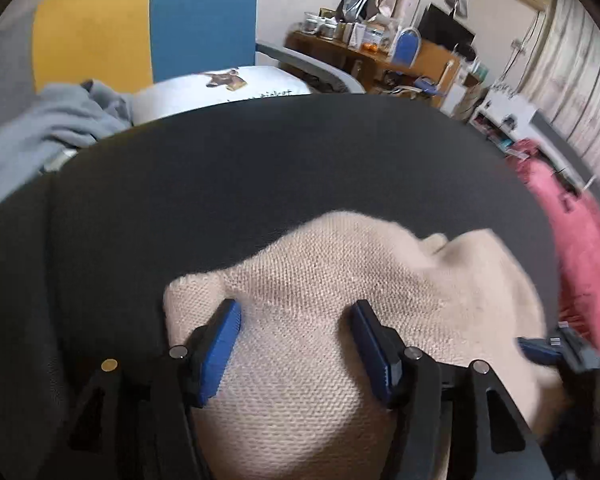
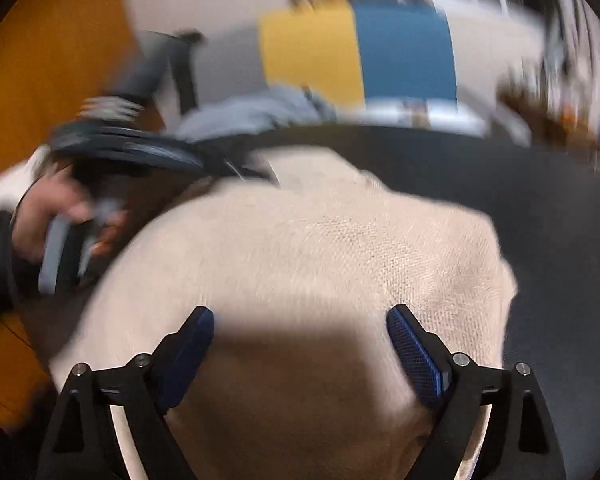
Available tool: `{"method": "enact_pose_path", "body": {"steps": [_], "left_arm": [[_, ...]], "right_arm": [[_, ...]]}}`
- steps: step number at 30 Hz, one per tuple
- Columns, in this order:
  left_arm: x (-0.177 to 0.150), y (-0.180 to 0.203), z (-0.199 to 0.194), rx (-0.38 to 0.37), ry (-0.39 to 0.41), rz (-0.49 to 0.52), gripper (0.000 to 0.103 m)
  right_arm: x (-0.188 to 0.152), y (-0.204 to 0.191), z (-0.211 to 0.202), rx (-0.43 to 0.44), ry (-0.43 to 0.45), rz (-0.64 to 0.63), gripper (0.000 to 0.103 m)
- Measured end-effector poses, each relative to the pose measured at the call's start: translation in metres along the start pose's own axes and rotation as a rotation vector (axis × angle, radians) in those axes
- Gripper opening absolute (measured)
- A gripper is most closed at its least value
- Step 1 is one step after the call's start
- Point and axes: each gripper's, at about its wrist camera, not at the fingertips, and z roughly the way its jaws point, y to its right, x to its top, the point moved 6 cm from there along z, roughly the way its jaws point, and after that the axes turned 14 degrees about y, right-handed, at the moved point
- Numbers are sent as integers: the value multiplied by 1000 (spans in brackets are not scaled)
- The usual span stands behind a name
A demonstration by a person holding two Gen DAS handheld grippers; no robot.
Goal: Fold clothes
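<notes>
On dark table [image 1: 260,168], beige knit sweater [image 1: 340,280] lay bunched, partly folded at best (judgement); flattening + more folds left. Left gripper [image 1: 296,312] and right gripper [image 2: 300,320] both hung over it, jaws wide, pads not pinching cloth, nothing held. Pink garment [image 1: 572,248] & grey one [image 1: 40,132] waited nearby.

a cream waffle-knit sweater [image 1: 340,280] on a dark grey table [image 1: 260,168], beside a pink garment [image 1: 580,264].
</notes>
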Motion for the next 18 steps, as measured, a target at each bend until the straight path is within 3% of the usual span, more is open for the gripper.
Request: {"method": "enact_pose_path", "body": {"steps": [3, 9, 12, 14, 16, 18], "left_arm": [[1, 2, 5, 55, 16, -8, 61], [0, 2, 1, 61, 51, -31, 61], [0, -3, -12, 39, 78, -84, 63], [-1, -8, -27, 21, 94, -136, 68], [-3, -15, -43, -2, 111, -197, 89], [-13, -30, -58, -30, 107, -282, 92]], "right_arm": [[-1, 0, -2, -8, 17, 4, 91], [1, 1, -1, 15, 16, 34, 95], [2, -1, 0, 24, -10, 45, 103], [4, -2, -2, 31, -17, 47, 103], [5, -3, -8, 49, -16, 51, 103], [13, 7, -20, 84, -8, 130, 103]]}}
